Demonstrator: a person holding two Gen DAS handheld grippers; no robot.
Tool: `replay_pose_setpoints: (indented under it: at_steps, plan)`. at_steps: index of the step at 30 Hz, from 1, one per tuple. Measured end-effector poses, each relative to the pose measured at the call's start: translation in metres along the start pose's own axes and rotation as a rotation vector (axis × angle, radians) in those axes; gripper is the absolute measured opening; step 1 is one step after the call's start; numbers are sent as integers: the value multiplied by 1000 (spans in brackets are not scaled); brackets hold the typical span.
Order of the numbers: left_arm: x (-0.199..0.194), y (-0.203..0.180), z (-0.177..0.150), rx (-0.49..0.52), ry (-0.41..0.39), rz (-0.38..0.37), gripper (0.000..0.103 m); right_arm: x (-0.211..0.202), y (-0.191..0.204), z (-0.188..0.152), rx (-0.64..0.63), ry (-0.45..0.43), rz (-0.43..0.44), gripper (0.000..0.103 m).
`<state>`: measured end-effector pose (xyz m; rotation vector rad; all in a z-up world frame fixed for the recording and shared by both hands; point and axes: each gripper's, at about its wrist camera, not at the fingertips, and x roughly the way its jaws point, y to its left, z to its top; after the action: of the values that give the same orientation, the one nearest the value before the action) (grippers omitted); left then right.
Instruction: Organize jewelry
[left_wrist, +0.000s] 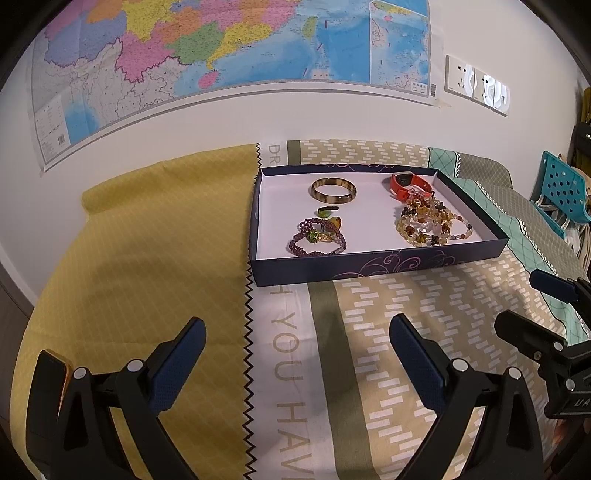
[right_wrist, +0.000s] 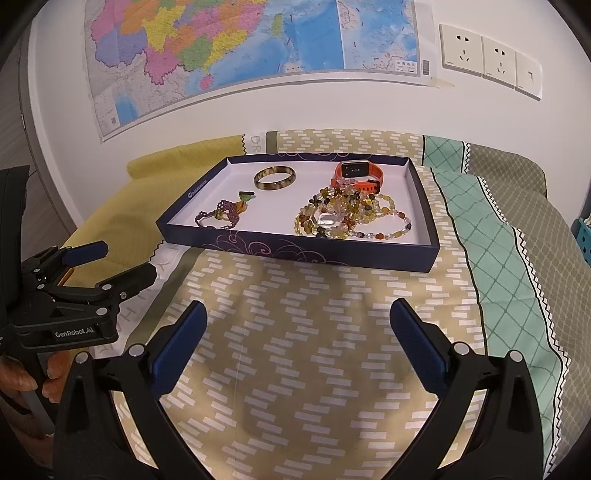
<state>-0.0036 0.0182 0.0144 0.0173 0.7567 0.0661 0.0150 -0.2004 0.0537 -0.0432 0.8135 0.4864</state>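
A shallow dark-blue box lid with a white inside lies on the patterned cloth. In it are a brown bangle, an orange smartwatch, a heap of amber bead bracelets, a purple bead bracelet with rings and a small green ring. My left gripper is open and empty, well short of the box. My right gripper is open and empty too. Each gripper shows at the edge of the other's view.
A patchwork cloth of yellow, beige and teal covers the surface. A map and wall sockets are on the wall behind. A blue perforated basket stands at the right. A hand holds the left gripper's handle.
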Motion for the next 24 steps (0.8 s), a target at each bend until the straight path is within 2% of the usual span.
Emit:
replay_pose_setpoints:
  at_steps: [24]
  plan:
    - [1,0,-2,-1,3,0,96,1,0,-1,5,3,2,98]
